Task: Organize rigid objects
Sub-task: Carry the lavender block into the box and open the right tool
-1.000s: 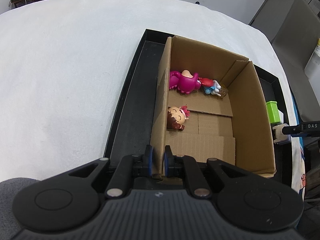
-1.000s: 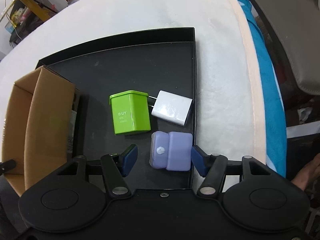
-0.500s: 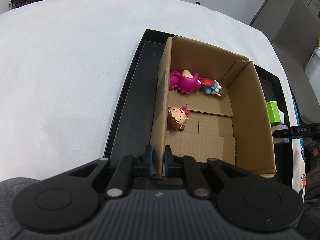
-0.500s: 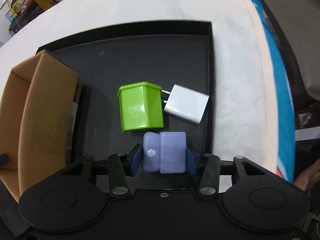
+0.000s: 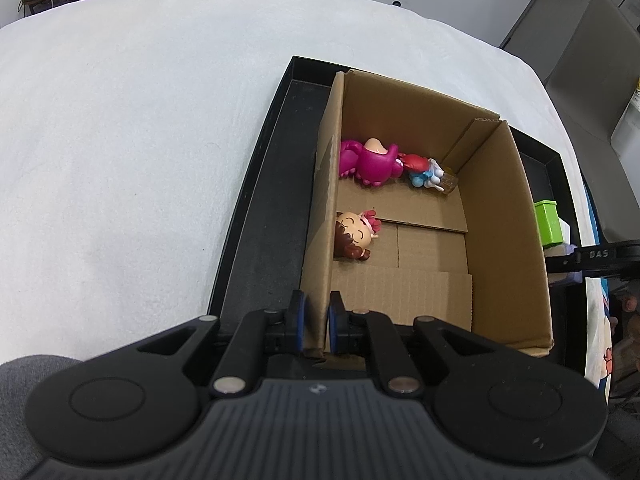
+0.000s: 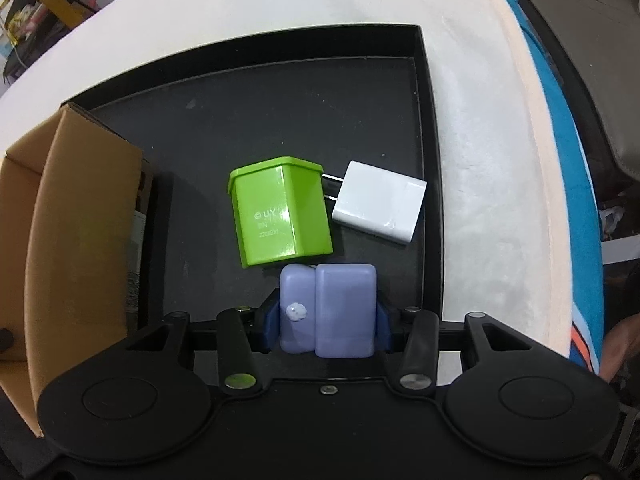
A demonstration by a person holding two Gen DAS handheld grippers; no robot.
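Lilac plastic now sits pinched between the blue pads of the right gripper point(image 6: 327, 330): its jaws have just been closing, and where a second ago they stood wide on either side of the lilac case point(image 6: 328, 310), they now press on its two flanks. The case looks secured, so the likely next step is lifting it toward the cardboard box point(image 5: 404, 216).

The case is a small, rounded, two-part block with a tiny pale flower mark on its left half. It lies at the near edge of a black tray point(image 6: 280, 108) on the white tabletop point(image 5: 140, 120), touching or just short of a green cube charger point(image 6: 280, 212); a white plug adapter point(image 6: 380, 208) lies just beside that, its prongs pointing at the cube.

The left gripper point(image 5: 316, 328) is unchanged, nearly fully closed and clamped on the near wall of the box, steadying it. Inside the box lie a magenta figure point(image 5: 370, 162), a small red-and-blue figure point(image 5: 424, 170) and a doll-faced figure point(image 5: 354, 234).
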